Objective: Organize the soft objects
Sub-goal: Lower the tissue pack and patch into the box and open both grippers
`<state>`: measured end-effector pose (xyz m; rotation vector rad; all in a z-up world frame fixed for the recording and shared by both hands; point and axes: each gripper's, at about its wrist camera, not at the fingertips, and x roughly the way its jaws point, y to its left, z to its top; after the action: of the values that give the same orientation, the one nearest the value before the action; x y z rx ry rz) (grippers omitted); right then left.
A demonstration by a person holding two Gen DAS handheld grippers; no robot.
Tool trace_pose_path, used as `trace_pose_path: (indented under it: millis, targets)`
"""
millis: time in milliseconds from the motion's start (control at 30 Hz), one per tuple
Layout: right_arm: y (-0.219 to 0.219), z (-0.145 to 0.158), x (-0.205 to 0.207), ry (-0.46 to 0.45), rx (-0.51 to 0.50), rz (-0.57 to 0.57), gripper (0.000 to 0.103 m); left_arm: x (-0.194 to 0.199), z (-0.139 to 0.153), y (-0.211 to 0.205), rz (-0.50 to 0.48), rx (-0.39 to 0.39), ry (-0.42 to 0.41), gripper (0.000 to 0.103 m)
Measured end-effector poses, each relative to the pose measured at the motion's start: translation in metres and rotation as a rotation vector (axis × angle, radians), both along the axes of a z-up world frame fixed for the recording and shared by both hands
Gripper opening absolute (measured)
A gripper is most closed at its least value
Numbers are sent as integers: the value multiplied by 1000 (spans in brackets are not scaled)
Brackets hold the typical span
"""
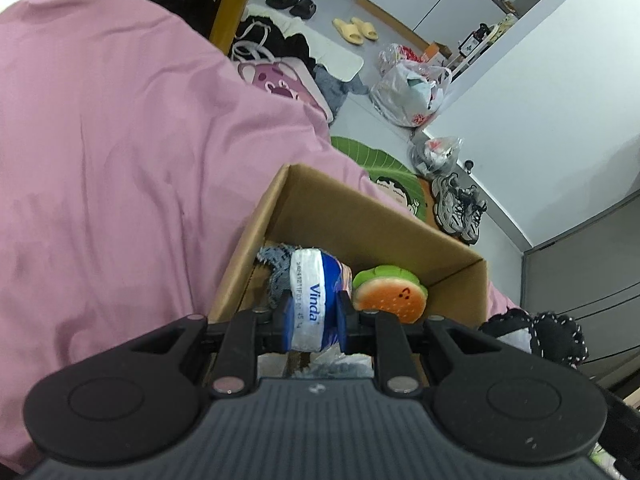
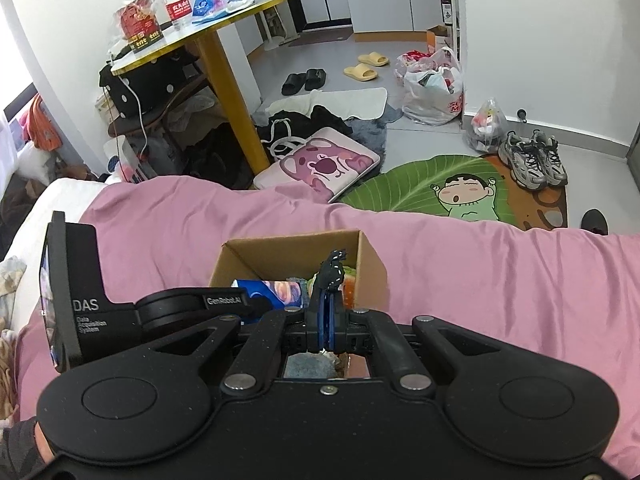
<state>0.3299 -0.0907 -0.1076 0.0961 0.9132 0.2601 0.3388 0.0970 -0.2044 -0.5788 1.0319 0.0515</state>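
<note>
An open cardboard box (image 1: 384,216) (image 2: 372,258) sits on a pink bedspread. My left gripper (image 1: 312,312) is shut on a blue and white Vinda tissue pack (image 1: 310,300) and holds it over the box. Inside lie a hamburger plush (image 1: 390,292) and a grey frayed cloth (image 1: 276,276). My right gripper (image 2: 326,304) is shut on a black soft item (image 2: 332,270) over the box's near side. The tissue pack (image 2: 276,294) and the left gripper's body (image 2: 100,312) show in the right wrist view.
A black and white soft item (image 1: 532,336) lies on the bed right of the box. Past the bed edge the floor holds a green cartoon rug (image 2: 452,192), a pink cushion (image 2: 324,160), sneakers (image 2: 534,158), plastic bags (image 2: 434,88) and a yellow-legged table (image 2: 224,68).
</note>
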Motion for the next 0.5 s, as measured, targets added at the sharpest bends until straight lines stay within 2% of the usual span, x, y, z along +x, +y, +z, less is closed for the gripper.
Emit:
trace_pose_path:
  millis: [400,500]
  targets:
    - [18,-8,9,20,-4,21,3,4,-2,-5,-66,21,7,23]
    - [23,-16,11,31,-22,16,3,5,2,-1,-60,24,25,29]
